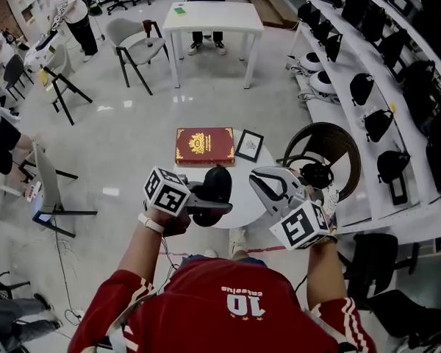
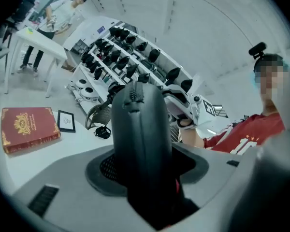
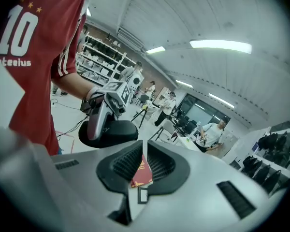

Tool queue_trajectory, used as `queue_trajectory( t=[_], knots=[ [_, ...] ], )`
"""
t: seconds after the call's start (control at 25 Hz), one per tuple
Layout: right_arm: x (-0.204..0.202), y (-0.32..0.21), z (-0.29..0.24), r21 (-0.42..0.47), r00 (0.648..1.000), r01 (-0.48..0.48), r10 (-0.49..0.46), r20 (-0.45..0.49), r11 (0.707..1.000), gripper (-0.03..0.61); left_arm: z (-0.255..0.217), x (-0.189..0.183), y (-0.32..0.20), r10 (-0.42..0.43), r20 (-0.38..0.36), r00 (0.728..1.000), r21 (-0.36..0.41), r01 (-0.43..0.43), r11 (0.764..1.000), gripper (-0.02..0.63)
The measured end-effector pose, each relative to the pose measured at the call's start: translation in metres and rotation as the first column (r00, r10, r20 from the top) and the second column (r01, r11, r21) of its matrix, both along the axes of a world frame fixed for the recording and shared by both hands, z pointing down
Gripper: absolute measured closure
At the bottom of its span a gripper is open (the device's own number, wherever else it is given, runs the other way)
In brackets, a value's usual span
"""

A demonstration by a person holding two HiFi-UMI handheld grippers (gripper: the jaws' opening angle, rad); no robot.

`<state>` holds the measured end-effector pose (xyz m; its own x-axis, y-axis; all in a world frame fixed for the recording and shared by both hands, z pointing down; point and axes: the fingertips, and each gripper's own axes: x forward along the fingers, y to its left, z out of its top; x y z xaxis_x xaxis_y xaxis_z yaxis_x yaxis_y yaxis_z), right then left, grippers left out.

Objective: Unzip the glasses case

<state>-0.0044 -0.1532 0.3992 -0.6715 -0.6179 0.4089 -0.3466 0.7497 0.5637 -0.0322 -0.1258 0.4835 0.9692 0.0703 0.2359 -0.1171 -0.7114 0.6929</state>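
The black glasses case (image 1: 217,185) is off the table, in front of the person's chest, with my left gripper (image 1: 206,201) shut on it. In the left gripper view the case (image 2: 140,129) stands upright between the pads, its zip (image 2: 133,94) running over the top end. My right gripper (image 1: 264,182) hangs just right of the case, apart from it. Its jaws (image 3: 144,148) are shut, tips together, with nothing between them. In the right gripper view the case (image 3: 111,132) and the left gripper (image 3: 102,114) lie to the left.
A small round white table (image 1: 256,173) below the grippers carries a red book (image 1: 204,145) and a small framed picture (image 1: 250,145). A round wicker chair (image 1: 336,147) stands to the right, with shelves of black bags (image 1: 375,87) beyond. Chairs and a white desk (image 1: 213,19) stand further off.
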Motion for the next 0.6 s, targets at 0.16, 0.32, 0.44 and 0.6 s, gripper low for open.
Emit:
queue_trajectory(
  t=[0.16,0.32,0.44,0.6],
  knots=[
    [0.004,-0.006,-0.004,-0.019,0.99,-0.038,0.04,0.136,0.999,0.558,0.01,-0.004,-0.031,-0.158,-0.098,0.983,-0.098,0.149,0.984,0.359],
    [0.012,-0.017,-0.007,0.021,0.961,-0.111,0.102,0.258,0.994,0.558,0.037,-0.009,-0.058,-0.289,-0.125,0.949,-0.183,0.265,0.947,0.359],
    [0.015,-0.022,-0.004,0.019,0.942,-0.13,0.118,0.314,0.991,0.558,0.068,-0.011,-0.07,-0.343,-0.096,0.935,-0.23,0.314,0.921,0.359],
    [0.022,-0.031,0.002,-0.009,0.929,-0.146,0.141,0.341,0.989,0.558,0.1,-0.008,-0.087,-0.398,-0.089,0.913,-0.307,0.355,0.883,0.359]
  ],
)
